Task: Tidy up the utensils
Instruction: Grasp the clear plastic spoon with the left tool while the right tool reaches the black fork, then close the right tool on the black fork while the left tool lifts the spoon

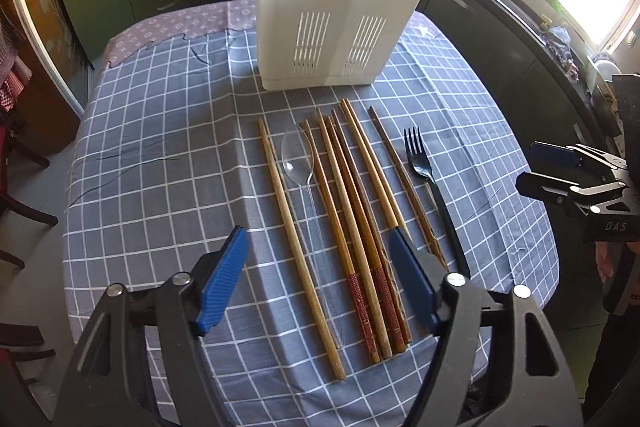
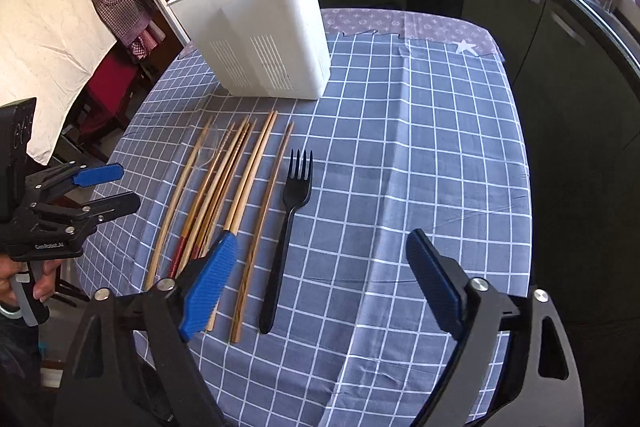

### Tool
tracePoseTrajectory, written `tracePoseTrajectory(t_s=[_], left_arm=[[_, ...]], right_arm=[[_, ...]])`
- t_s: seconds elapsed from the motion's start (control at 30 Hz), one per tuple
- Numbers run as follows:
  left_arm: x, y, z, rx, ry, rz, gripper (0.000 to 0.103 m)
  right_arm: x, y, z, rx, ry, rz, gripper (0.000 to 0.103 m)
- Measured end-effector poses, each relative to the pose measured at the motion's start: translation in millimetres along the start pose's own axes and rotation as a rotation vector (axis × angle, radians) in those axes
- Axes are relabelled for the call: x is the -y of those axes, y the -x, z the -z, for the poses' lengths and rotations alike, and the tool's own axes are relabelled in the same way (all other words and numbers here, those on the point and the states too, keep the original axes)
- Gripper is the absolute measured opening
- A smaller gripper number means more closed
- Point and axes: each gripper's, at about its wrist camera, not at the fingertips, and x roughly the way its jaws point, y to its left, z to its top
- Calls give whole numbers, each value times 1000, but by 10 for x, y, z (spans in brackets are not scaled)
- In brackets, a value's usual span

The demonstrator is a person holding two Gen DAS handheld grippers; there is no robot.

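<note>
Left gripper (image 1: 318,267): fingers spread wide, nothing between the blue pads (image 1: 224,281), held above the near ends of the chopsticks (image 1: 348,223). No contact seen.

Right gripper (image 2: 322,283): fingers likewise spread wide, empty, hovering over the cloth (image 2: 420,147) just right of the fork (image 2: 286,235). Its left pad (image 2: 208,287) overlaps the near ends of some chopsticks in view; touching or only above, cannot tell.

Utensils lie in a row on the checked cloth, handles toward the grippers: chopsticks, a clear spoon (image 1: 298,159) among them, black fork at the right end. White holder (image 1: 332,11) stands upright behind the row, slotted wall facing the utensils.

Hard to make out: the spoon is transparent, its handle nearly lost against the cloth; in the right view it is barely a glint. Holder's inside not visible. Near chopstick ends are partly covered by the pads. Chopstick count uncertain where they overlap.
</note>
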Motion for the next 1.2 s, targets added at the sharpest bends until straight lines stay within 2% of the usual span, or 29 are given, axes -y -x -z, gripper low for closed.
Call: tracePoseTrajectory(t_s=[0.03, 0.07, 0.13, 0.2, 0.3, 0.53, 0.87, 1.03, 1.2], left_arm=[[-2, -80, -30, -27, 11, 0, 56], [-6, -148, -52, -53, 23, 6, 53], [7, -263, -104, -93, 32, 8, 43], [31, -318, -145, -103, 30, -5, 38], [62, -397, -218, -116, 23, -38, 33], [92, -582, -306, -162, 11, -101, 22], [89, -776, -354, -197, 9, -135, 19], [120, -843, -328, -182, -17, -159, 11], [162, -814, -336, -167, -27, -155, 8]], right_arm=[[31, -37, -24, -11, -4, 5, 69], [40, -65, -48, -22, -9, 13, 63], [69, -105, -74, -35, -13, 18, 57], [70, -118, -95, -41, -8, 29, 48], [56, -174, -108, -55, 3, 42, 43], [50, -261, -121, -74, 5, 42, 42], [108, -299, -135, -78, -6, 35, 42], [88, -346, -125, -91, 3, 44, 42], [14, -380, -147, -110, 21, 54, 42]])
